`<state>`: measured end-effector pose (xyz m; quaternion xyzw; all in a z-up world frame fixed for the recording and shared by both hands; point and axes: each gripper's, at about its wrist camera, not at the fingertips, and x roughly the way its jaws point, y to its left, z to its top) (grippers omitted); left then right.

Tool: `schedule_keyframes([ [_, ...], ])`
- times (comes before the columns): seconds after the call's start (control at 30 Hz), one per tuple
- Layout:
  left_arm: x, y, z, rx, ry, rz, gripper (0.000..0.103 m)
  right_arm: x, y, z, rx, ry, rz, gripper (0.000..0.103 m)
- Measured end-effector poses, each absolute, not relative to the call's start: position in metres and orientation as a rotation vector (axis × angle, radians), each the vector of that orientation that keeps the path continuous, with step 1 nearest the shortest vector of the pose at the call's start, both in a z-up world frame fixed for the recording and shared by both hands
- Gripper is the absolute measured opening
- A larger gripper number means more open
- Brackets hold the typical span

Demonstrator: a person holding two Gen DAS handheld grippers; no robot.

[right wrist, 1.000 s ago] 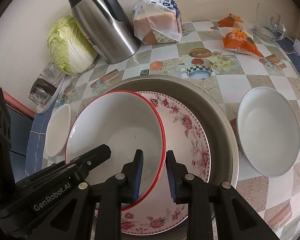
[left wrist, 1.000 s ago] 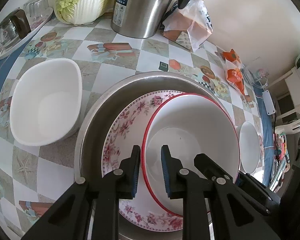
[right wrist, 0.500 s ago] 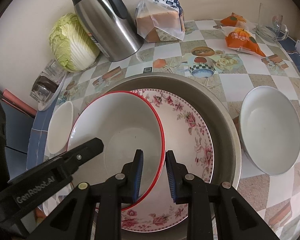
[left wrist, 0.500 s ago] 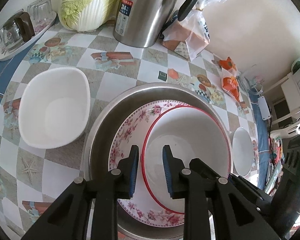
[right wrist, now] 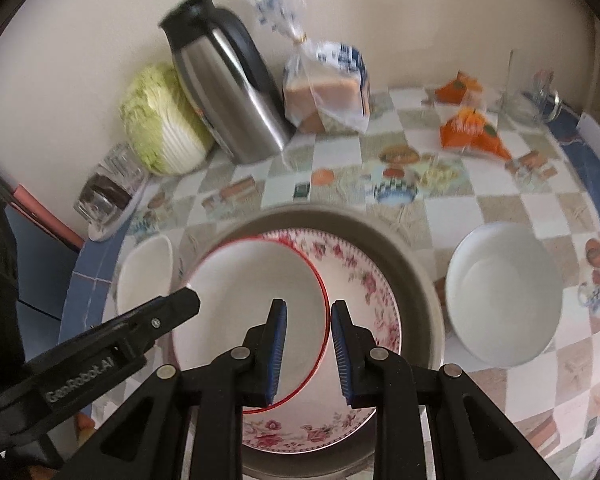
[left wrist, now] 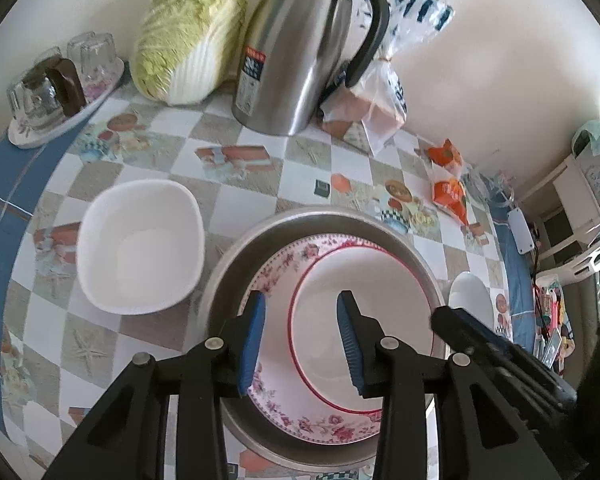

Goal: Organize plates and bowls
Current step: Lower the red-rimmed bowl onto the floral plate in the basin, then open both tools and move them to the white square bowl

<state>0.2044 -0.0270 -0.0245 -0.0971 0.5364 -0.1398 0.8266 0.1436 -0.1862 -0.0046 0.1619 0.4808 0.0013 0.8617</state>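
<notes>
Left wrist view: left gripper [left wrist: 302, 340] fingers have just been opening, now apart w/ nothing between, hanging over red-rimmed bowl [left wrist: 360, 320] nested in floral plate [left wrist: 276, 272]; right gripper [right wrist: 308, 350] fingers sitting slightly apart, gripping nothing.

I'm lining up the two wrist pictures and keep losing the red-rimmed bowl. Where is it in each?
Left wrist: red-rimmed bowl lower centre-right, on the floral plate.
Right wrist: the bowl lower centre-left, on the plate's left side.
Shared landmark: the steel thermos jug at the back by the wall.
</notes>
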Motion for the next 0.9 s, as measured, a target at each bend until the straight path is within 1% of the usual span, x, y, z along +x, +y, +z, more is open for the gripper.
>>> schedule_keyframes([
  [0.03, 0.204, -0.025, -0.022, -0.209, 1.132, -0.291, 0.043, 0.142, -0.186, 0.000, 0.337, 0.997, 0.000, 0.026],
  [0.07, 0.204, -0.023, -0.020, -0.212, 1.123, -0.284, 0.047, 0.141, -0.186, 0.005, 0.332, 0.986, -0.001, 0.032],
  [0.1, 0.204, -0.019, -0.016, -0.215, 1.110, -0.276, 0.048, 0.140, -0.186, 0.008, 0.326, 0.978, -0.005, 0.037],
  [0.17, 0.203, -0.014, -0.011, -0.218, 1.094, -0.260, 0.053, 0.139, -0.184, 0.014, 0.306, 0.965, -0.013, 0.042],
  [0.2, 0.203, -0.010, -0.009, -0.219, 1.085, -0.252, 0.056, 0.139, -0.184, 0.016, 0.297, 0.961, -0.016, 0.047],
  [0.23, 0.203, -0.006, -0.007, -0.222, 1.075, -0.246, 0.060, 0.138, -0.183, 0.018, 0.291, 0.956, -0.020, 0.049],
  [0.3, 0.204, 0.002, -0.004, -0.242, 1.065, -0.240, 0.062, 0.137, -0.183, 0.018, 0.291, 0.952, -0.021, 0.061],
  [0.4, 0.206, 0.022, -0.003, -0.294, 1.055, -0.212, 0.064, 0.139, -0.184, 0.014, 0.297, 0.965, -0.025, 0.063],
  [0.47, 0.206, 0.034, -0.003, -0.314, 1.046, -0.181, 0.075, 0.139, -0.186, 0.011, 0.303, 0.971, -0.030, 0.065],
  [0.5, 0.207, 0.044, -0.003, -0.328, 1.041, -0.157, 0.076, 0.139, -0.186, 0.011, 0.304, 0.971, -0.032, 0.067],
  [0.67, 0.208, 0.082, -0.008, -0.379, 1.033, -0.058, 0.079, 0.139, -0.183, 0.011, 0.300, 0.962, -0.029, 0.072],
  [0.77, 0.207, 0.098, -0.009, -0.381, 1.026, -0.008, 0.080, 0.140, -0.180, 0.011, 0.308, 0.959, -0.025, 0.078],
  [0.9, 0.206, 0.117, -0.009, -0.394, 1.011, 0.038, 0.081, 0.142, -0.172, 0.011, 0.320, 0.951, -0.022, 0.082],
])
